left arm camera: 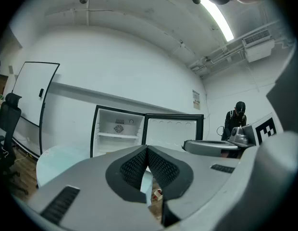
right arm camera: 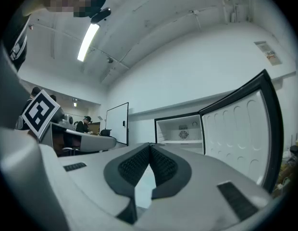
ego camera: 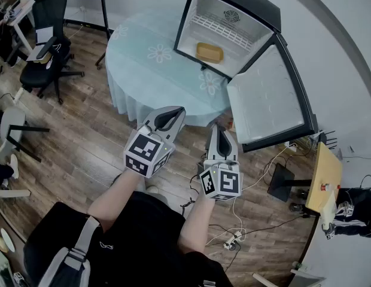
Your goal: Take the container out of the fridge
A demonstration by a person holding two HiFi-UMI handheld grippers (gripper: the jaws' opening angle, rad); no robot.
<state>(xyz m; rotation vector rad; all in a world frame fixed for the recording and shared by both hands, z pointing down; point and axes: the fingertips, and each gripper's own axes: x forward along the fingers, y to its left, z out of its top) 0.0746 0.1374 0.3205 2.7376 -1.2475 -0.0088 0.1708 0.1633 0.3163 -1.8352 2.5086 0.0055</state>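
Left gripper (ego camera: 175, 113) and right gripper (ego camera: 215, 129) are closed and empty. Risk: reaching unopened could shove the container (ego camera: 209, 52) deeper into the fridge (ego camera: 191, 26).

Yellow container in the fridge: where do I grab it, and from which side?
Pinch the front rim of the container, coming straight in through the open front of the fridge. It looks shallow and open-topped, and the shelf above blocks a top-down reach.
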